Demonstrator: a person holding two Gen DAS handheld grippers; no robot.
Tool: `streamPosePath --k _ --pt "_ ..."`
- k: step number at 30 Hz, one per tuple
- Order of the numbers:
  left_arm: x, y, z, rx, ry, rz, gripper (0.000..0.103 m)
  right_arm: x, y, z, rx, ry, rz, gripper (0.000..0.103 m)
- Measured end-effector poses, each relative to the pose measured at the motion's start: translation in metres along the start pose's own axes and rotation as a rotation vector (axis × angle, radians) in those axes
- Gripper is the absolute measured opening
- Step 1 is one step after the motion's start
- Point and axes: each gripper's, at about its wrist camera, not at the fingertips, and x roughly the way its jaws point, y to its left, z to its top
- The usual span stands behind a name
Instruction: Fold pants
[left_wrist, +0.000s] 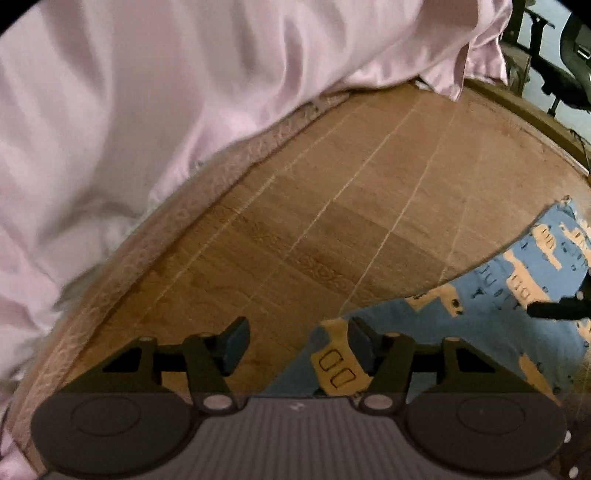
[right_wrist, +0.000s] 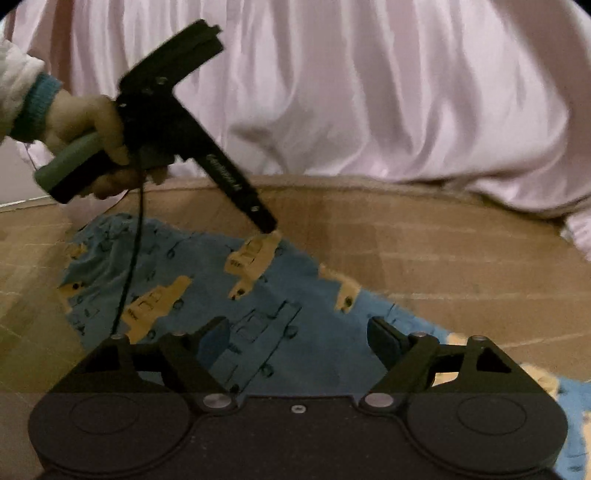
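Observation:
Blue pants (right_wrist: 280, 295) printed with tan trucks lie spread flat on a wooden table (right_wrist: 424, 258). In the right wrist view my right gripper (right_wrist: 299, 339) stands open just above the middle of the cloth, with nothing between its fingers. A hand holds my left gripper (right_wrist: 267, 227), whose tip is down at the far edge of the pants. In the left wrist view that left gripper (left_wrist: 299, 345) is open, with the pants' edge (left_wrist: 343, 365) under its right finger (left_wrist: 364, 343) and bare wood under the left one. The pants (left_wrist: 498, 295) run off to the right.
A pale pink satin cloth (left_wrist: 147, 92) hangs along the table's far side (right_wrist: 369, 92). A black office chair (left_wrist: 572, 74) stands beyond the table's corner. Bare table wood (left_wrist: 332, 203) stretches between the pants and the pink cloth.

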Motion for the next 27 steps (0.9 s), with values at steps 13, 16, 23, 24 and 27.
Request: streamPosePath --k 13,16,23,24,27 --pt "0.019 -0.001 -0.002 0.052 0.002 -0.104 0.009 0.063 -0.051 0.051 -0.117 0.078 0.076 0.047" --pt "0.013 0.0 -0.005 0.02 -0.04 -0.083 0.008 0.074 -0.058 0.05 -0.117 0.129 0.099 0.029" --pt "0.016 -0.009 -0.013 0.07 -0.066 0.017 0.011 0.061 -0.059 0.036 -0.123 0.102 -0.094 0.061" --pt "0.014 -0.012 -0.012 0.087 -0.068 0.029 0.016 0.053 -0.06 0.032 -0.119 0.095 -0.128 0.068" --pt "0.002 -0.019 -0.009 0.089 -0.104 0.036 0.031 0.004 -0.072 0.016 -0.011 0.08 -0.179 0.084"
